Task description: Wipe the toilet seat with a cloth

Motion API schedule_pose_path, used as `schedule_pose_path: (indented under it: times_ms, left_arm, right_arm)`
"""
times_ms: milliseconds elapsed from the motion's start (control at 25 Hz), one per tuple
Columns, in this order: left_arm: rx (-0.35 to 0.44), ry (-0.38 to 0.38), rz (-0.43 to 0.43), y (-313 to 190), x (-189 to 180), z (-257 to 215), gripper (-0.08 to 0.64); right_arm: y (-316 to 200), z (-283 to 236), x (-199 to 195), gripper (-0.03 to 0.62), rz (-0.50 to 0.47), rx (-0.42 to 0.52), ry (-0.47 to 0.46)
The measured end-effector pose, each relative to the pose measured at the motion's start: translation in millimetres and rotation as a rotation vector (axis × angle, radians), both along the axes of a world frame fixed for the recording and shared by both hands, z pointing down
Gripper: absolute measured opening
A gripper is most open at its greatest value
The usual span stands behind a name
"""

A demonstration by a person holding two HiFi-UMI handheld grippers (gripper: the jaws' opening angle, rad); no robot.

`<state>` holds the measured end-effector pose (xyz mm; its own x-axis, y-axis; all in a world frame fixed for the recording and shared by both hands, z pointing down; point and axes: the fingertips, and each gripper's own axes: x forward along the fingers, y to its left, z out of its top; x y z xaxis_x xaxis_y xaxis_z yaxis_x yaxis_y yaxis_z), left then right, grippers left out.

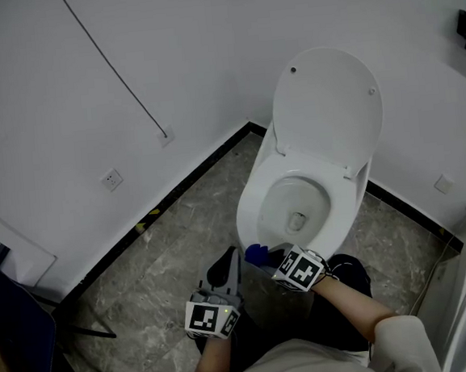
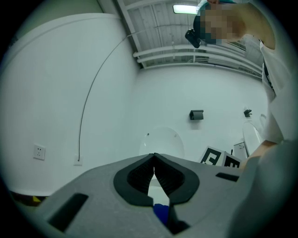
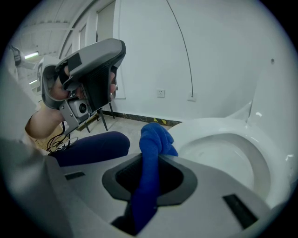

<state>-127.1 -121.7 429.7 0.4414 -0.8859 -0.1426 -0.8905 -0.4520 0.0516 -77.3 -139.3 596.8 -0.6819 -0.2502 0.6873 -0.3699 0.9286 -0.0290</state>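
Grey marbled floor [image 1: 182, 250] and white walls [image 1: 65, 115] meet in a corner. One toilet [image 1: 342, 212] stands there, its lid [image 1: 327, 104] raised. The right gripper [image 3: 156, 155] clamps one blue cloth [image 3: 153, 139] lengthwise, bunched end pointing at the toilet's front rim, perhaps touching it. The left gripper [image 2: 154, 155] has its jaws pressed together, empty.

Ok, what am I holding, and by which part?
The right gripper is clamped on the blue cloth along its middle, a bunched end poking past the tips. The left gripper is shut, holding nothing.
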Motion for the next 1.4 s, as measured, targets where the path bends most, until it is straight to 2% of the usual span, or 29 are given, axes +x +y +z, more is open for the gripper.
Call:
schedule_pose_path:
  times_ms: [1400]
  left_arm:
    - [-0.015, -0.044, 0.027, -4.2, 21.1, 5.3, 0.008]
  right_arm:
    - [-5.0, -4.4, 53.2, 0.064, 0.064, 0.014, -0.029]
